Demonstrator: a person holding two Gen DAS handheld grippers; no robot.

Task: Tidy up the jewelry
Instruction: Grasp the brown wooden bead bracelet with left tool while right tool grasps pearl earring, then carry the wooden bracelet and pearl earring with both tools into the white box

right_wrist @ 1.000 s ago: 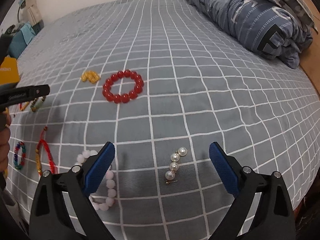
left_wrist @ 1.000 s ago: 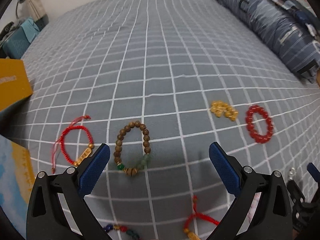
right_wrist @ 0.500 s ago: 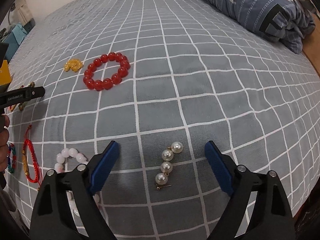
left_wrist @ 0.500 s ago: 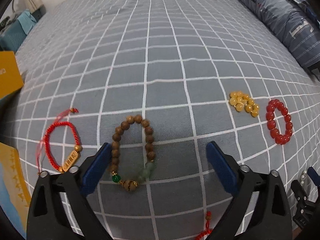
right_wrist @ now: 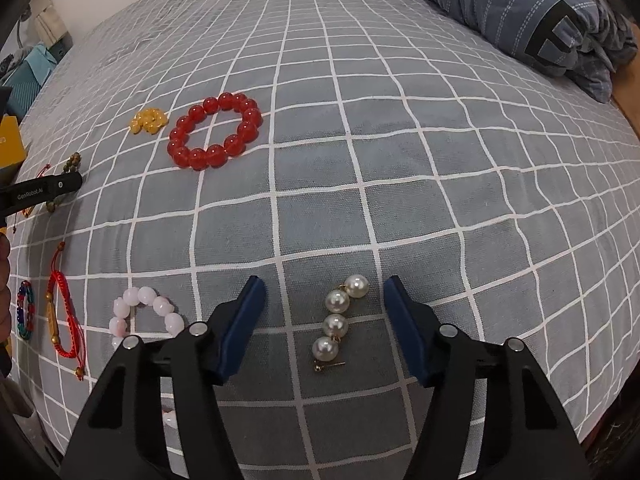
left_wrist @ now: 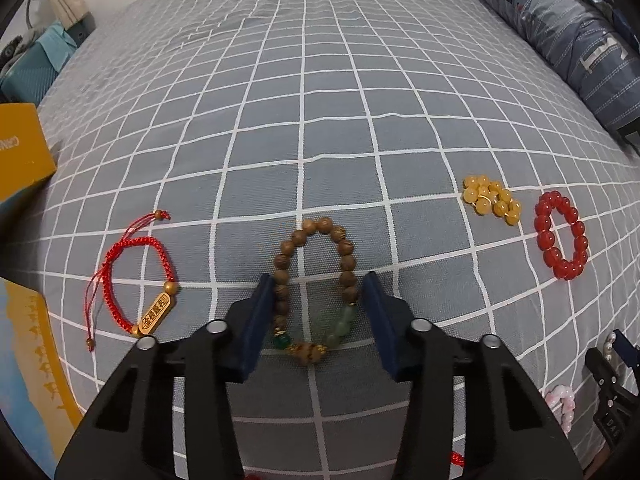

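Note:
In the left wrist view my left gripper is open, low over the bed, its blue fingers on either side of a brown wooden bead bracelet with green beads. A red cord bracelet with a gold tag lies to its left; a yellow bead cluster and a red bead bracelet lie to its right. In the right wrist view my right gripper is open, its fingers on either side of a pearl drop earring. A pink bead bracelet lies to its left.
The grey checked bedsheet carries everything. A folded blue quilt lies at the far right. A yellow box sits at the left edge. More cord and coloured bracelets lie at the near left in the right wrist view.
Both grippers have dropped closer to the bed and narrowed. The left now straddles the wooden bracelet, the right straddles the pearl earring.

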